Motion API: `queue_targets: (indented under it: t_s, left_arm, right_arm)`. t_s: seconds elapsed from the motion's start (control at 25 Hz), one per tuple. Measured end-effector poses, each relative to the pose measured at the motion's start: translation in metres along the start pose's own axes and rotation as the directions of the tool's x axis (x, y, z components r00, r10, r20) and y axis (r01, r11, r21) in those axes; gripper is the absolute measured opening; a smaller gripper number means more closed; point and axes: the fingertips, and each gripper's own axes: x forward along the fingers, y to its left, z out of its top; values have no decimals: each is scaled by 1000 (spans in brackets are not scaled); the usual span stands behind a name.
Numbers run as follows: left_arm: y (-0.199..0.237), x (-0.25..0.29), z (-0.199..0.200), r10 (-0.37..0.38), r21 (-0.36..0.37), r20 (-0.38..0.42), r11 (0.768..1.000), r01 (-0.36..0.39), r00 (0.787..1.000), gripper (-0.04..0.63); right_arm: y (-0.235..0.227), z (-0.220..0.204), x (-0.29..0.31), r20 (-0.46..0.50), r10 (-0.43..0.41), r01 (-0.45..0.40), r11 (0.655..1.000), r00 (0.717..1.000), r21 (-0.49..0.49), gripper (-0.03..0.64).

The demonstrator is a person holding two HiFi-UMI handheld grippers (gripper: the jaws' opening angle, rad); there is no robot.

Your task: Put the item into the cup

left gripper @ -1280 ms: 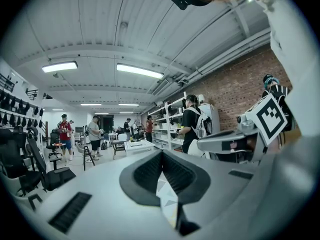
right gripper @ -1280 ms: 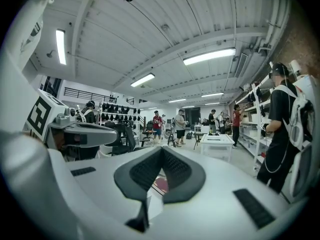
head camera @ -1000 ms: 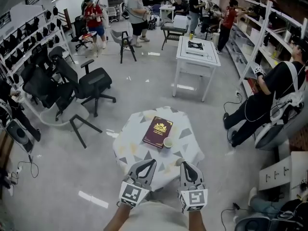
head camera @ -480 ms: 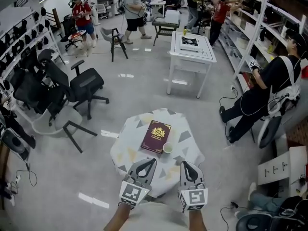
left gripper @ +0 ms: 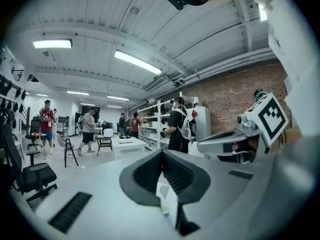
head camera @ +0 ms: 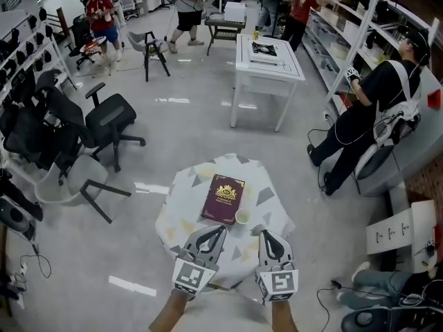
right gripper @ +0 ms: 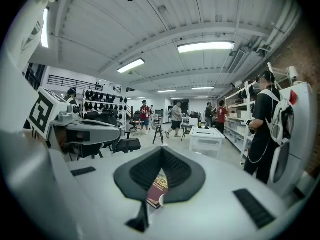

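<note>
Over the last second only the head view has shifted. The left hand-held gripper (head camera: 220, 231), jaws together and empty, hangs unmoved at the near edge of the white triangle-patterned desk (head camera: 181, 216). The maroon hardcover book (head camera: 223, 198) and the small pale cup (head camera: 242, 217) just beside its near right corner lie untouched, and the right hand-held gripper (head camera: 264, 234) is likewise closed on nothing, so the task looks unstarted.

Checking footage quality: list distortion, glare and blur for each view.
Head view: edges bend, lamp reflections streak the floor, the book is sharp. Left gripper view: heavy fisheye, black corners, bright ceiling lamp, left claw soft up close. Right gripper view: same fisheye and corners, right claw soft.
</note>
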Motion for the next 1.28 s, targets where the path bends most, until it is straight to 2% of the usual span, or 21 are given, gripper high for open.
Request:
queue_targets:
  t_s: [0.52,1.04,1.28]
  left_arm:
    - [46,24,-12,-83,-34,-4,996,83,997,12]
    - [50,56,-36,-180,-65,-27,982,178,983,12]
    - [47,71,-56,-182,-89,-72,980,175,981,12]
  right_arm:
    - [8,-7,42,-58,-76,77,997,995,2,6]
    - [-6,-22,59,-136,-170,173,985,976,14,6]
    - [-11,-46,69,-154,-129,134,991,980,20,6]
